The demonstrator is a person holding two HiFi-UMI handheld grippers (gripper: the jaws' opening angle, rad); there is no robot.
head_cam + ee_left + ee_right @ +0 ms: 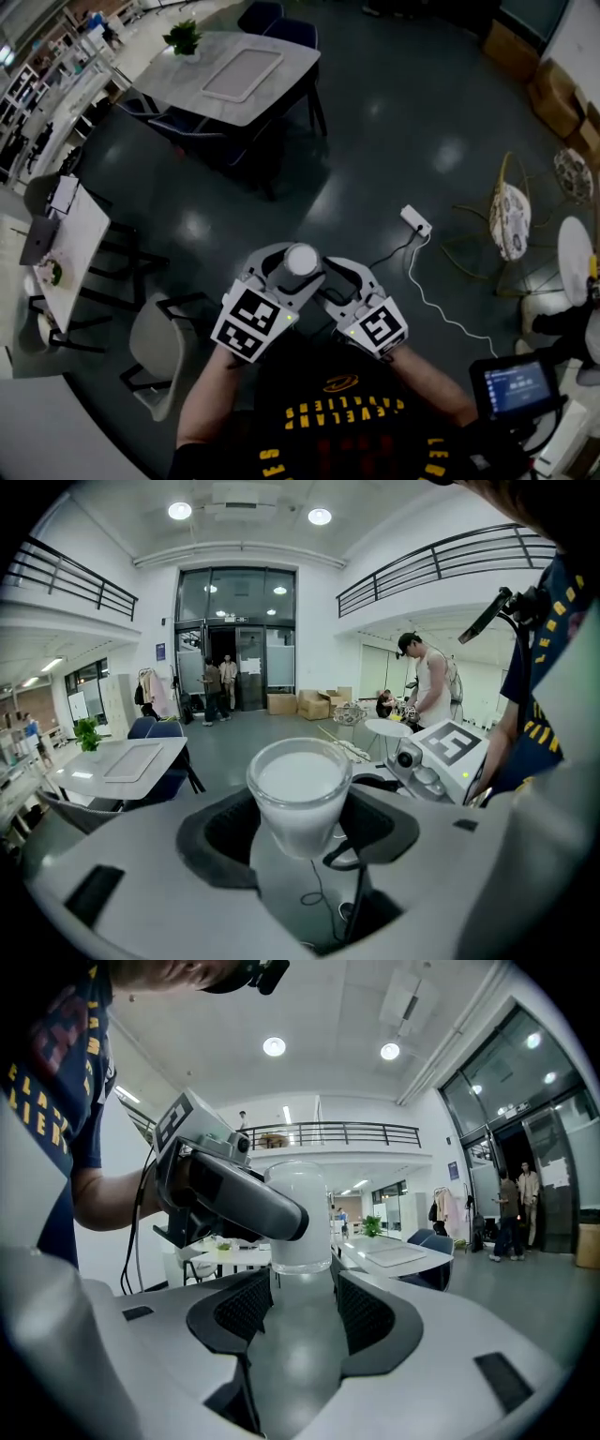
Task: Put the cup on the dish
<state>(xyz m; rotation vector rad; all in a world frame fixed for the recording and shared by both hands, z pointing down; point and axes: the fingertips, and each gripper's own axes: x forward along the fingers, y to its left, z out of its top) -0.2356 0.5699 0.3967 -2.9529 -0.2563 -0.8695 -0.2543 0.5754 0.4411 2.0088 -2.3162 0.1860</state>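
Cup (300,785) — white, upright — is clamped between the jaws of the left gripper (300,822); the right gripper (305,1288) keeps its jaws apart, gripping nothing.

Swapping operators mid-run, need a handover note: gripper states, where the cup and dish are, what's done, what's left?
Left hand-held gripper: shut on the cup, which is upright and held in the air above the floor.
Right hand-held gripper: open and empty. Its tips are close by the cup, pads not pressing on it.
Dish: I can't make it out in any view.
Done: the cup is picked up and in the left grip.
Left: find the dish, set the cup on it, release.
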